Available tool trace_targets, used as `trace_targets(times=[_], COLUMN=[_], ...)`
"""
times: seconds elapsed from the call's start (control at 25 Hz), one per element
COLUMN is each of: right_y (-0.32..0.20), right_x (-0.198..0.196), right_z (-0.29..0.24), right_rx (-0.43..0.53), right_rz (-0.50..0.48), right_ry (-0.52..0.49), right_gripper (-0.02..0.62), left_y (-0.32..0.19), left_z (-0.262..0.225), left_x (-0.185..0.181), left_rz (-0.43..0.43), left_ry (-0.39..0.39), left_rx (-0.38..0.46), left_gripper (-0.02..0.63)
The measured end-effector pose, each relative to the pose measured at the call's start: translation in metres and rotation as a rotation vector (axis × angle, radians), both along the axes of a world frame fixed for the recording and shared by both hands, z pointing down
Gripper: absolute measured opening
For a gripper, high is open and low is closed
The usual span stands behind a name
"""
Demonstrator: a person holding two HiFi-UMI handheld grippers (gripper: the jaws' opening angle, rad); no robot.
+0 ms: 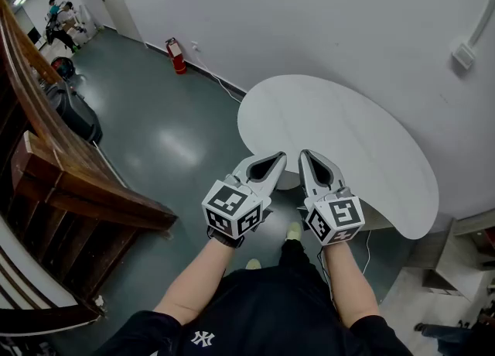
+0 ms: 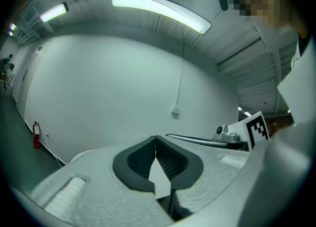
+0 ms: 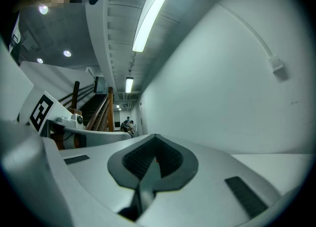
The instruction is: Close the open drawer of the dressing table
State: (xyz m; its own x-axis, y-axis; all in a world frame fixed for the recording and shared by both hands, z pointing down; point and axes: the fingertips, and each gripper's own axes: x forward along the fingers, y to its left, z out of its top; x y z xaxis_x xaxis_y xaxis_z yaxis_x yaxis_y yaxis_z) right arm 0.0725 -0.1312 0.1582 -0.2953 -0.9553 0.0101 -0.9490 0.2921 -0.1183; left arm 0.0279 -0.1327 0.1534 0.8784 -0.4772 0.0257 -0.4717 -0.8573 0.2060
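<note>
A white rounded tabletop [image 1: 348, 138] stands against the wall ahead of me, and no drawer shows in any view. My left gripper [image 1: 279, 158] and right gripper [image 1: 305, 154] are held side by side over the table's near edge, both pointing forward. In the left gripper view the left gripper [image 2: 156, 136] has its jaw tips touching, with nothing between them. The right gripper [image 3: 155, 135] in its own view is likewise shut and empty. Each gripper's marker cube shows in the head view, above my forearms.
A wooden stair railing [image 1: 69, 184] runs along the left. A red fire extinguisher [image 1: 177, 56] stands by the far wall, with a cable along the floor. Dark bags [image 1: 73, 111] lie on the floor at left. People [image 1: 60, 22] are far back.
</note>
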Motion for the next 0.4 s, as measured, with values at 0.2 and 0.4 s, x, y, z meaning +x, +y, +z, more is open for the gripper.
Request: trace_targets(times=[0.2,0.4], right_y=[0.0,-0.001], right_x=[-0.0071,-0.009], right_z=[-0.0008,0.0], right_rx=[0.002,0.004], right_rz=[-0.009,-0.008], right_ry=[0.002,0.002], right_gripper=[0.014,0.014], left_y=[-0.0016,-0.0045], left_z=[0.0014,0.0036], left_x=[-0.0061,-0.0096], left_rz=[-0.014,-0.02], left_ry=[-0.003,-0.003], left_rx=[0.0,-0.003], left_gripper=[0.011,0.011])
